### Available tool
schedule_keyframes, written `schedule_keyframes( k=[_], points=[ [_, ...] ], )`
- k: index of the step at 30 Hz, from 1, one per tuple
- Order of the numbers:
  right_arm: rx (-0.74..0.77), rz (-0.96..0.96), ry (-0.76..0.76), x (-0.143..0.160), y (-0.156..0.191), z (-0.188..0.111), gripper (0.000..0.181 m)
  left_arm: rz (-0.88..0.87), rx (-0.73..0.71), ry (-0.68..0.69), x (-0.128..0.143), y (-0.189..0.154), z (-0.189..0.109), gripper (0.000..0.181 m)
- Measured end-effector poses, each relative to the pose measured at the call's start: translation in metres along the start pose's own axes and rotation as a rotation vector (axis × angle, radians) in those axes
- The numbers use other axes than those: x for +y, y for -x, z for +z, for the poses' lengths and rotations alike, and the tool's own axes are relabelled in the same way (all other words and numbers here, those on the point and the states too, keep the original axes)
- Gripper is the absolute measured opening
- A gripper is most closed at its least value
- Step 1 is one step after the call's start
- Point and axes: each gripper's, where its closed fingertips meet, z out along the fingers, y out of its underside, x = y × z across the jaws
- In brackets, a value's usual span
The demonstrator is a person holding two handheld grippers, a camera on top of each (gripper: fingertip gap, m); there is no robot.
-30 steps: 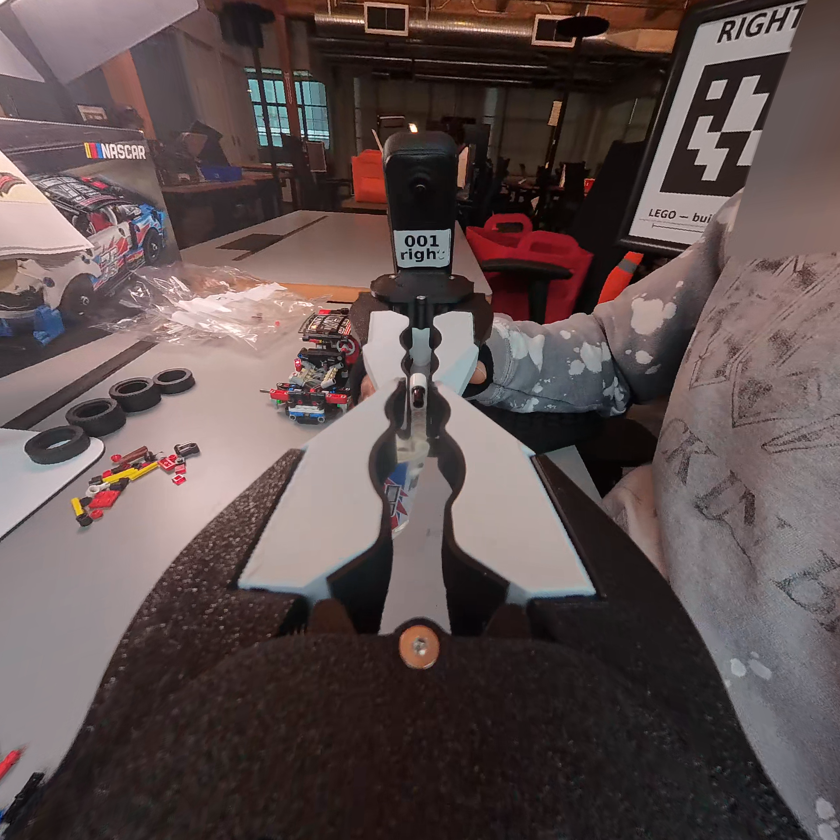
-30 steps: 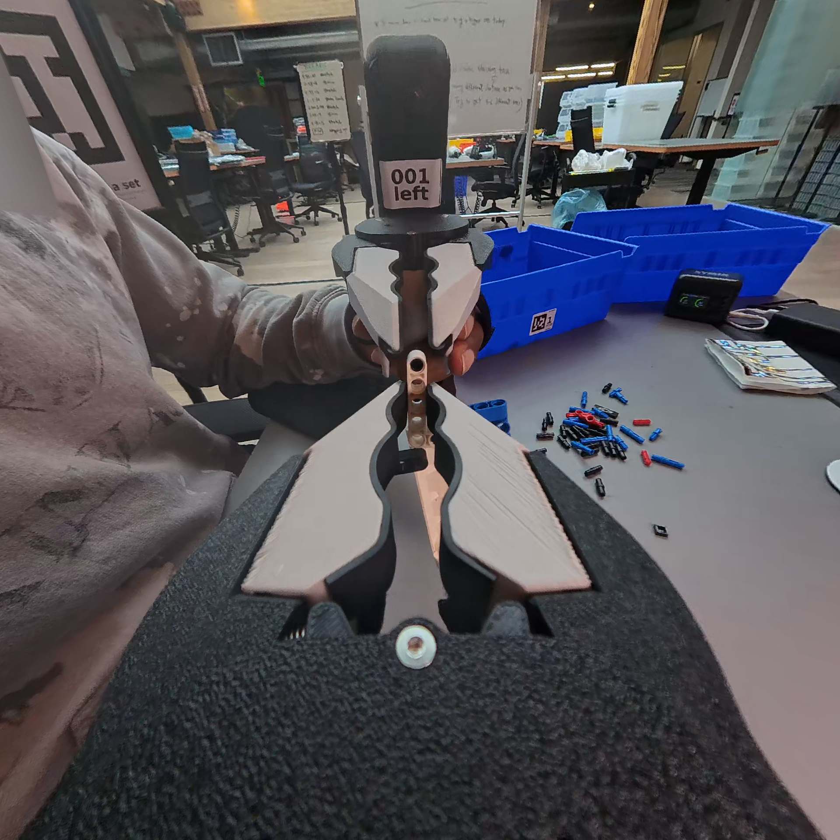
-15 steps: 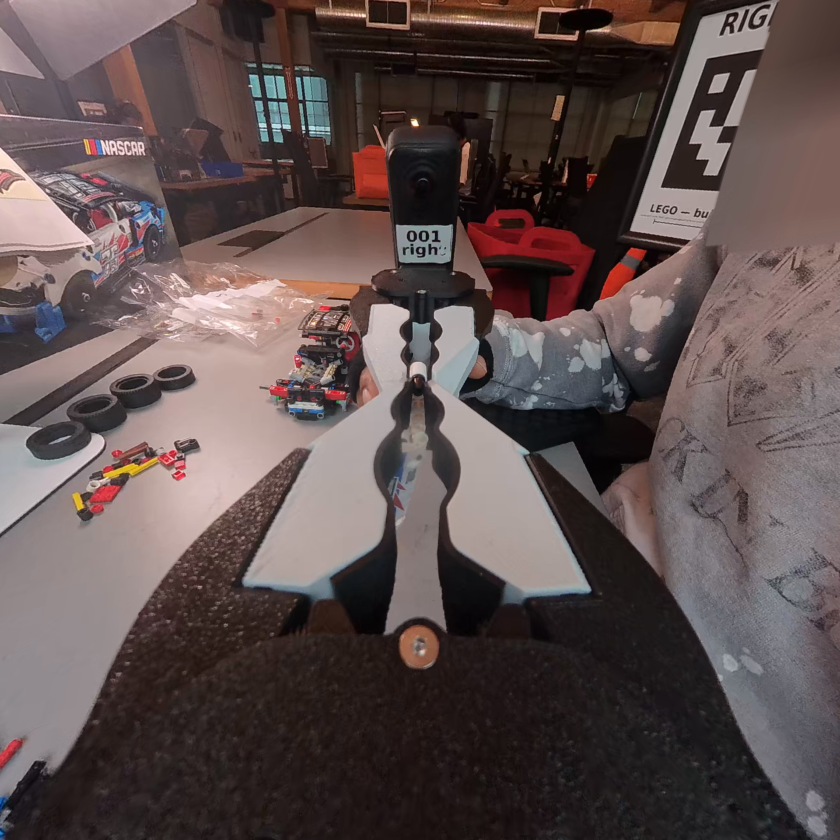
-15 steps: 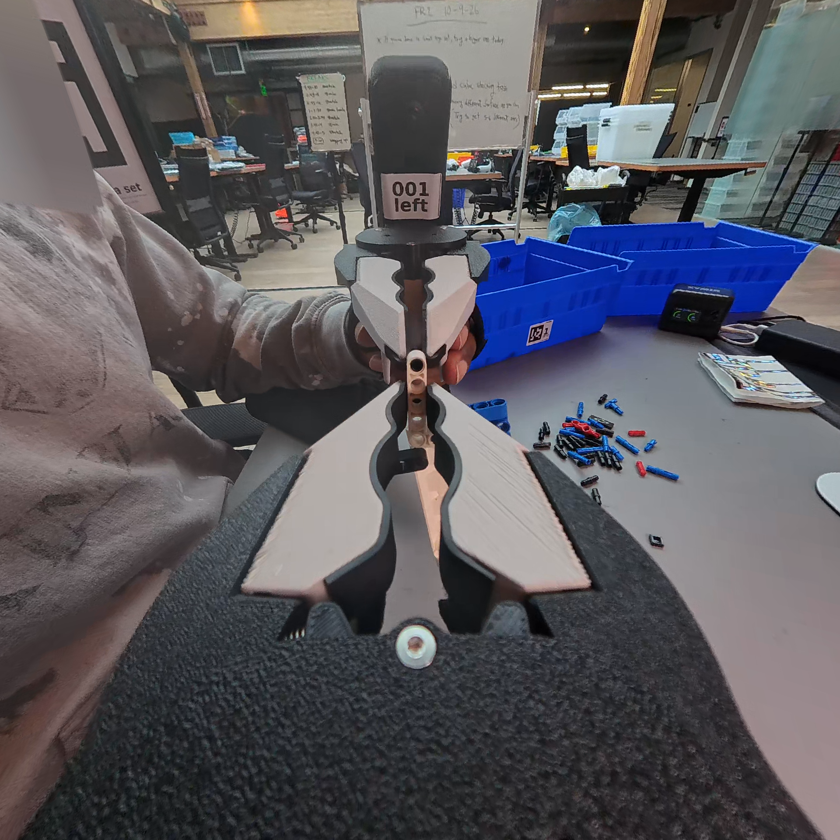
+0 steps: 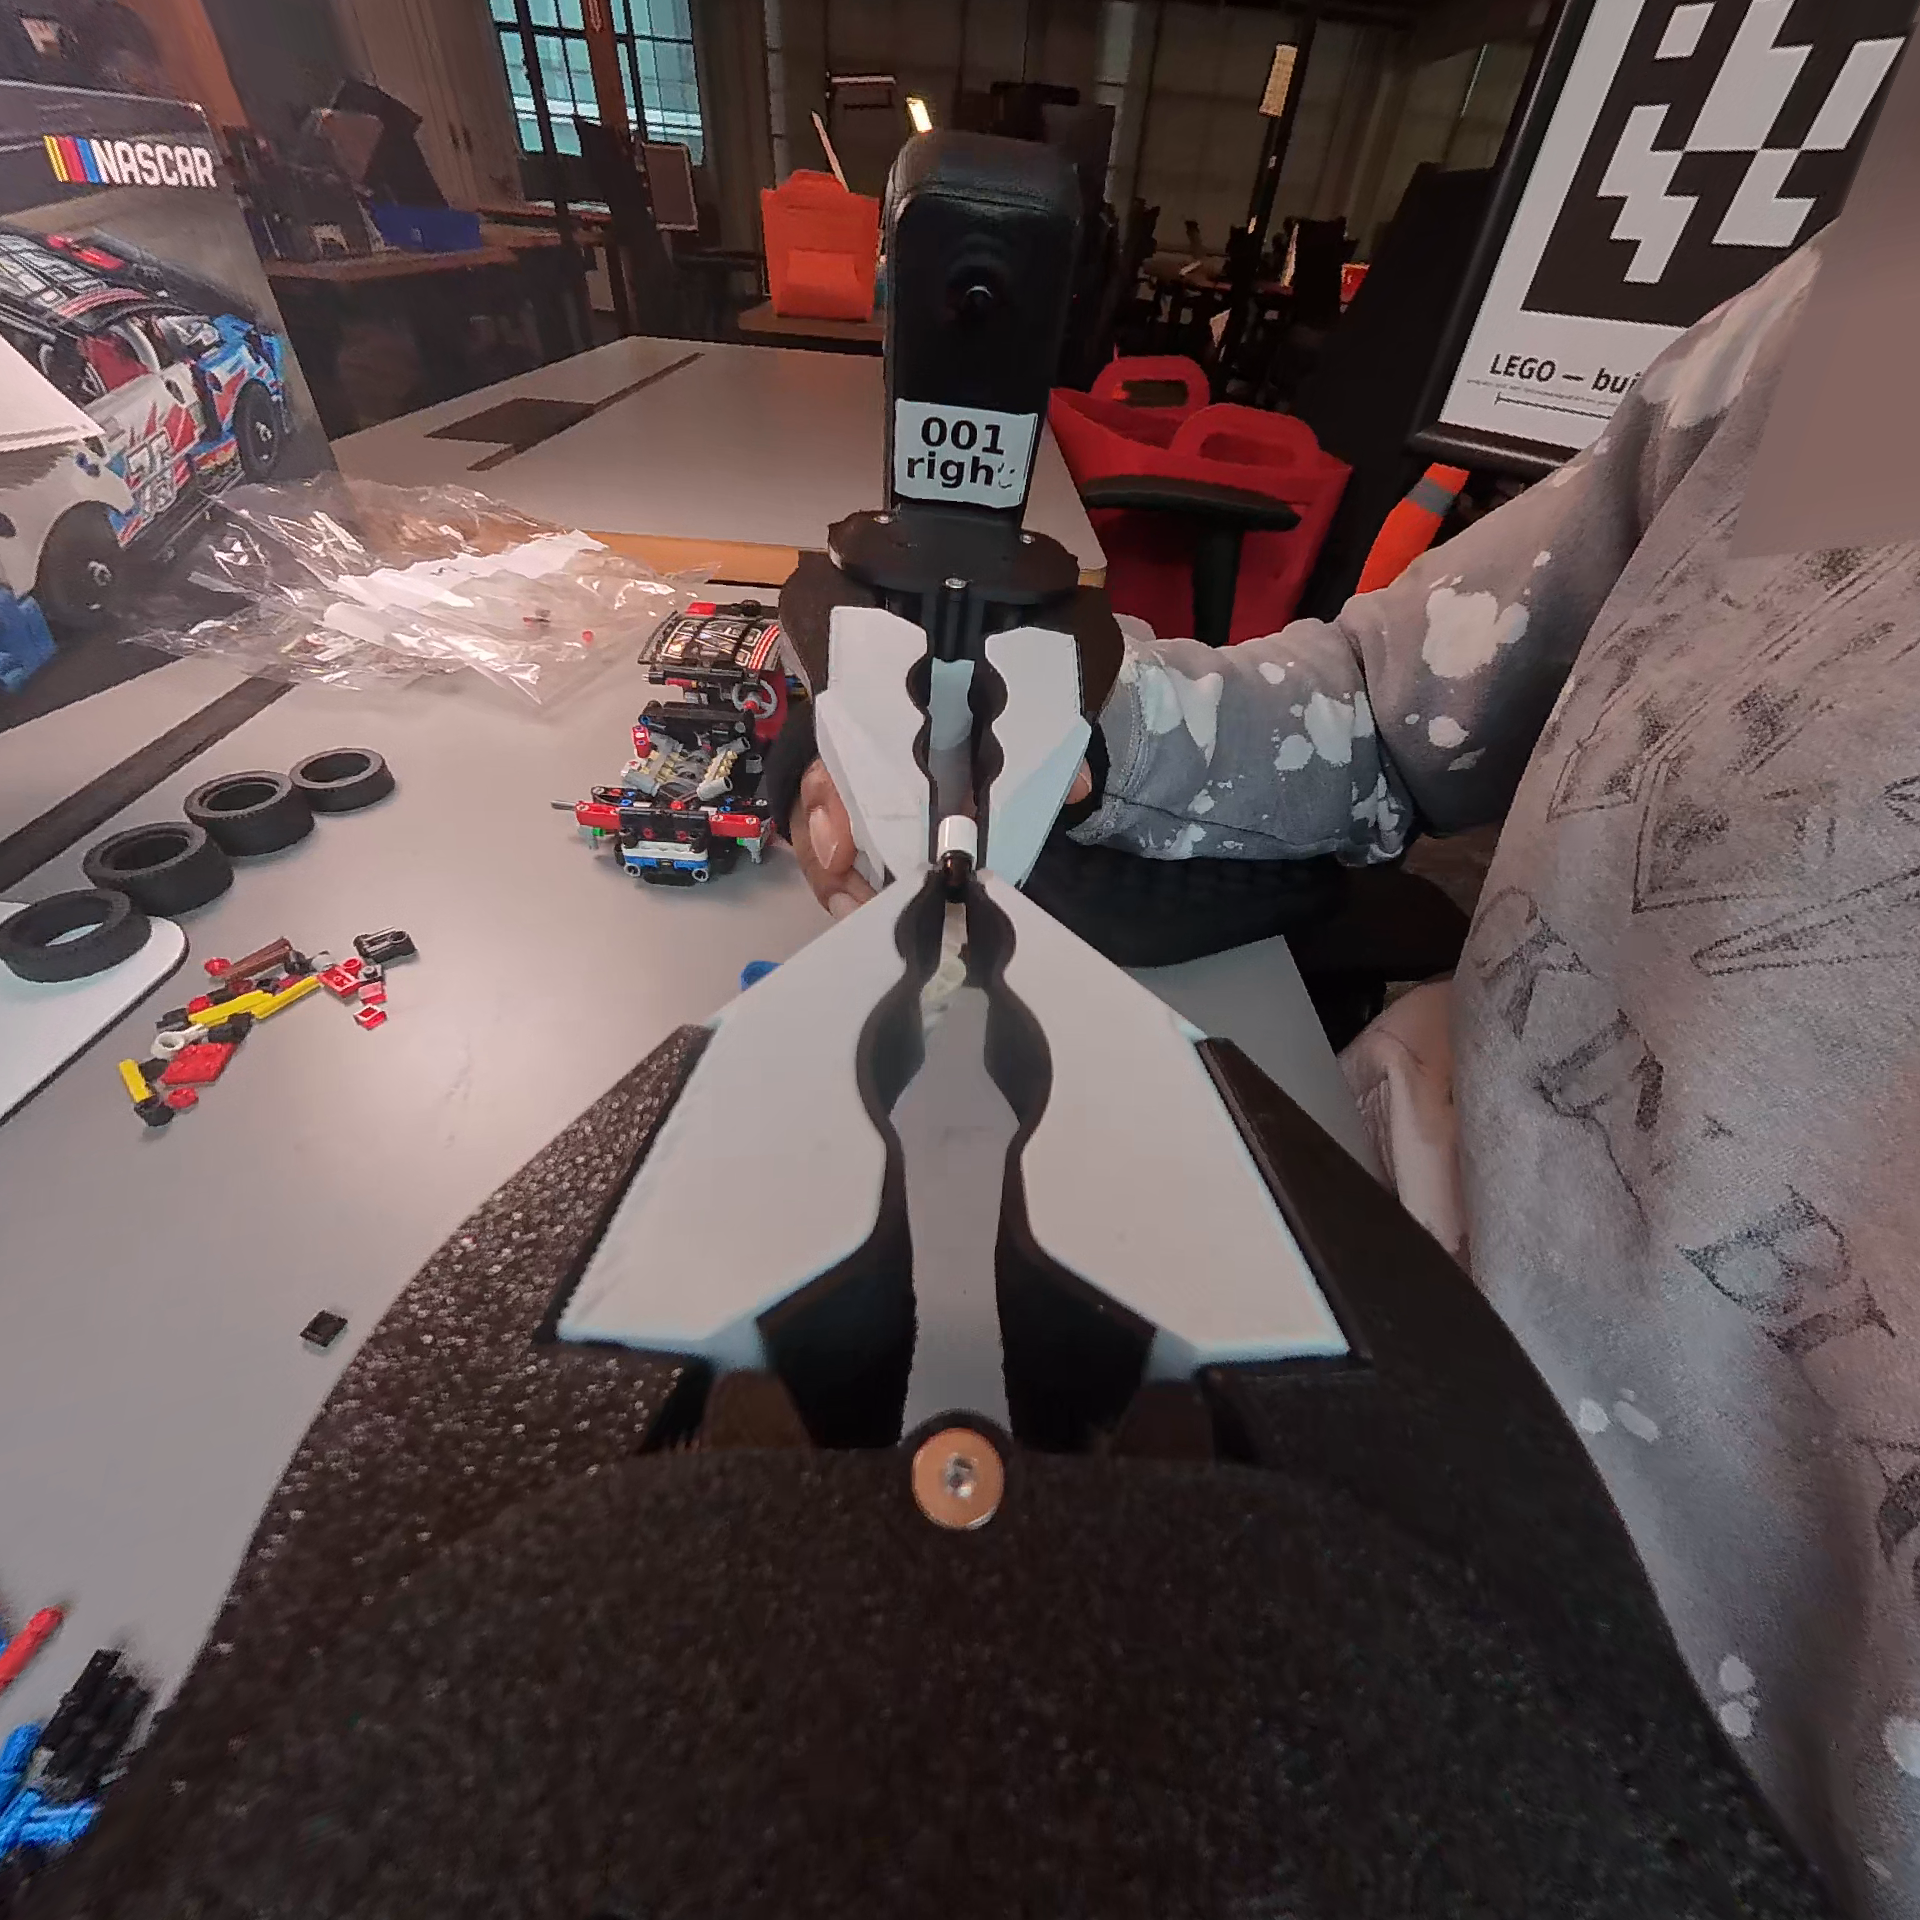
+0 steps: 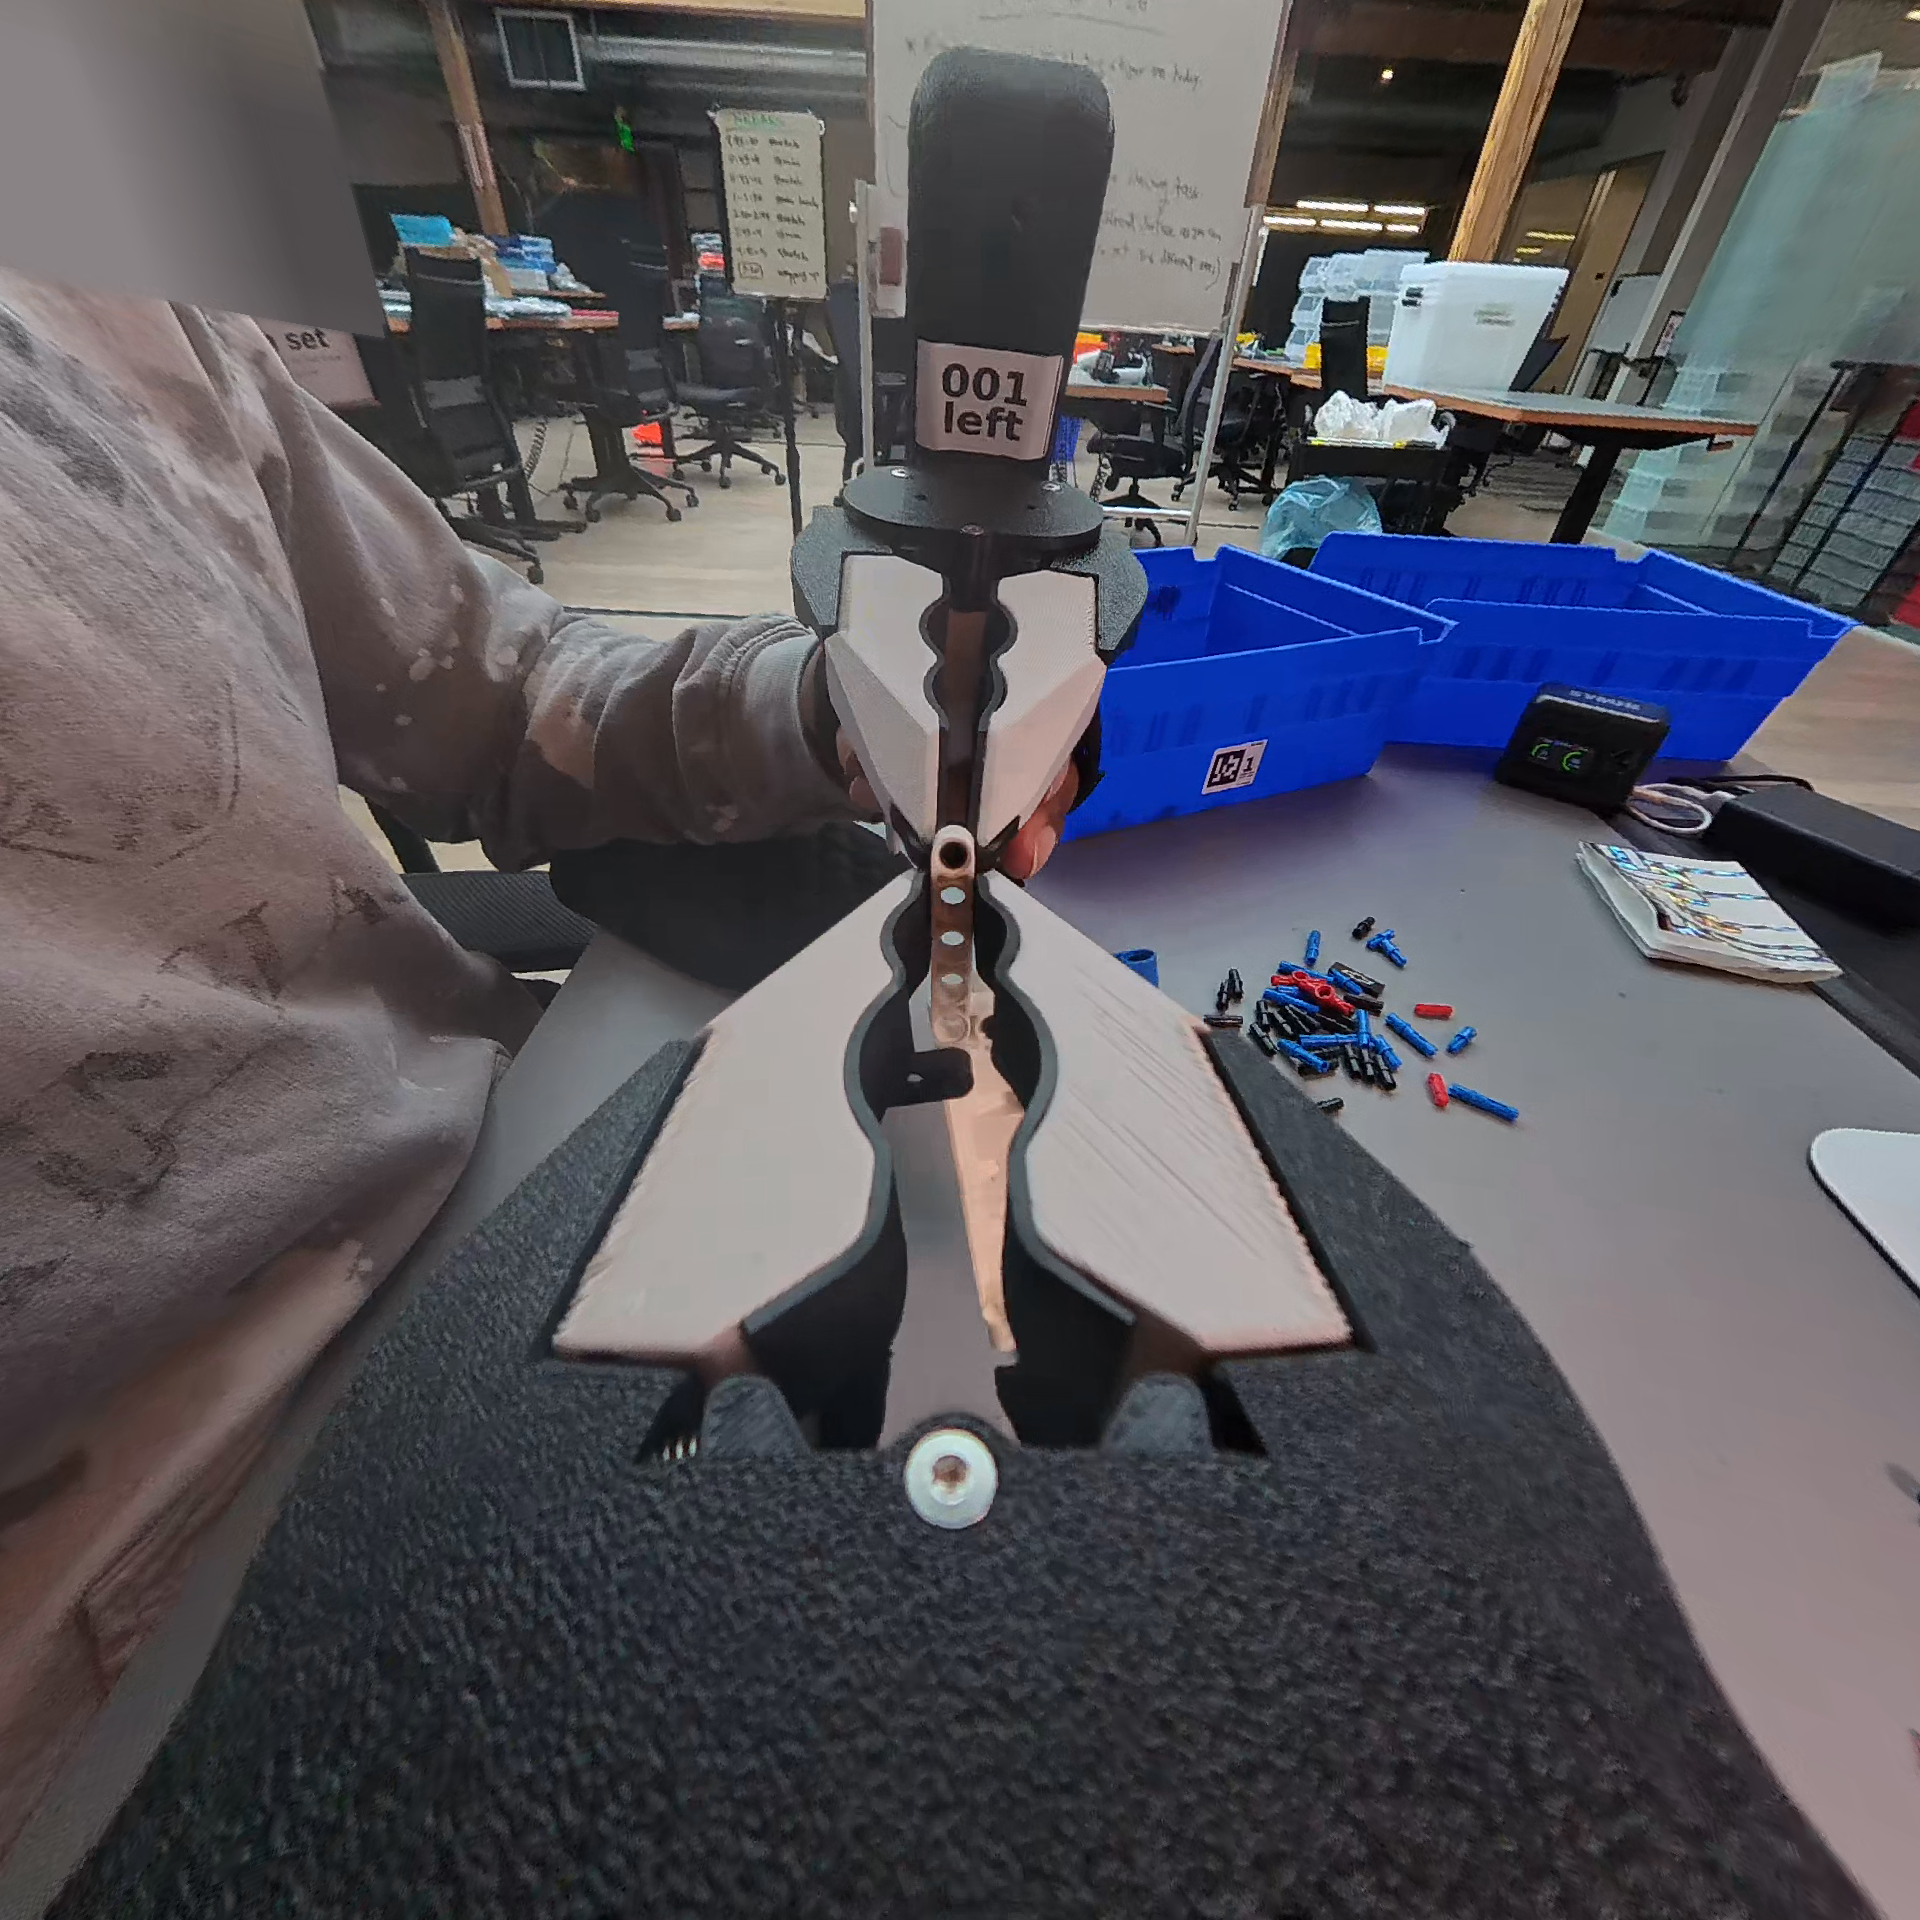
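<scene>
My two grippers face each other tip to tip above the table's near edge. My right gripper (image 6: 951, 878) is shut on a pale beam with a row of holes (image 6: 951, 940) that sticks out past its tips; a small black part sits at the beam's inner end. In the left wrist view the beam's end (image 5: 956, 836) shows as a white round stub. My left gripper (image 5: 951, 891) is shut on a small piece (image 5: 951, 864), dark at the tip with a pale part behind it. That tip touches the beam's end.
A partly built toy car (image 5: 691, 758), black tyres (image 5: 156, 862), loose bricks (image 5: 239, 1018) and a plastic bag (image 5: 416, 592) lie on the grey table. The right wrist view shows blue bins (image 6: 1299, 686), a pile of small pins (image 6: 1340, 1029) and a booklet (image 6: 1704, 925). Only a small space, under 4 cm, lies between the two pairs of fingers.
The two grippers have closed the gap between them. The beam's end now meets the left gripper's tip. Both stayed shut on their pieces.
</scene>
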Motion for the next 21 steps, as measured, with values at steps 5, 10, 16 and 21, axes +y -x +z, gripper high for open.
schedule_keyframes(
  k=[5, 10, 16, 21],
  points=[
    [0.081, 0.008, -0.058, -0.015, -0.027, -0.040, 0.007, -0.011, -0.217, -0.073, -0.014, 0.038, -0.049, 0.000],
    [0.125, 0.052, -0.013, 0.006, -0.036, -0.022, 0.007, -0.062, -0.665, 0.332, 0.063, 0.119, -0.064, 0.003],
    [0.156, 0.091, 0.025, 0.026, -0.043, -0.019, 0.007, -0.180, -0.842, 0.652, 0.150, 0.162, -0.087, 0.003],
    [0.148, 0.113, -0.010, 0.022, -0.042, -0.018, 0.007, -0.198, -0.762, 0.469, 0.122, 0.154, -0.072, 0.024]
  ],
)
